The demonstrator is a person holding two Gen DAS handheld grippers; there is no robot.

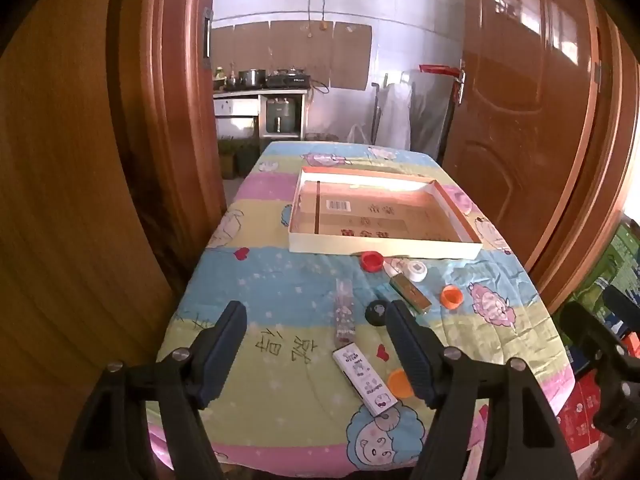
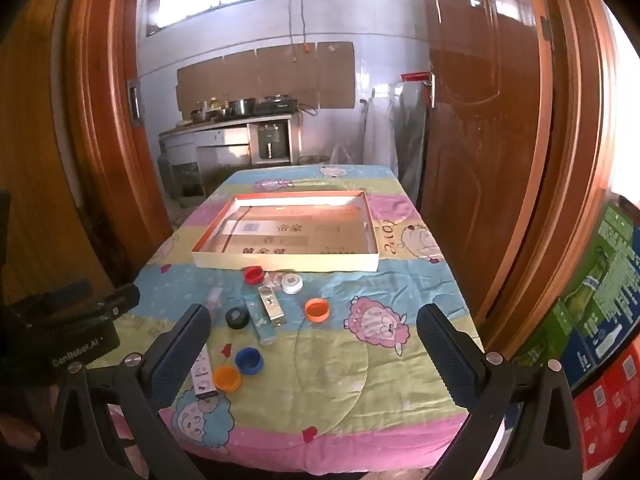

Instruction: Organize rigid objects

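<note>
A shallow cardboard box (image 1: 384,249) (image 2: 286,261) lies empty in the middle of the table. In front of it lie a red cap (image 1: 371,260) (image 2: 253,274), a white cap (image 1: 416,270) (image 2: 292,283), an orange cap (image 1: 451,297) (image 2: 317,309), a black cap (image 1: 376,313) (image 2: 237,317), a blue cap (image 2: 249,360), a second orange cap (image 1: 400,382) (image 2: 227,377), a small gold box (image 1: 412,293) (image 2: 271,305), a white patterned box (image 1: 365,376) (image 2: 202,372) and a clear tube (image 1: 344,312). My left gripper (image 1: 316,312) and right gripper (image 2: 310,320) are open and empty above the near table edge.
The table wears a cartoon-print quilt (image 1: 280,280) (image 2: 400,280). Wooden doors (image 1: 520,120) (image 2: 480,120) flank it. Coloured cartons (image 2: 600,320) stack at the right. A kitchen counter (image 2: 232,128) stands behind.
</note>
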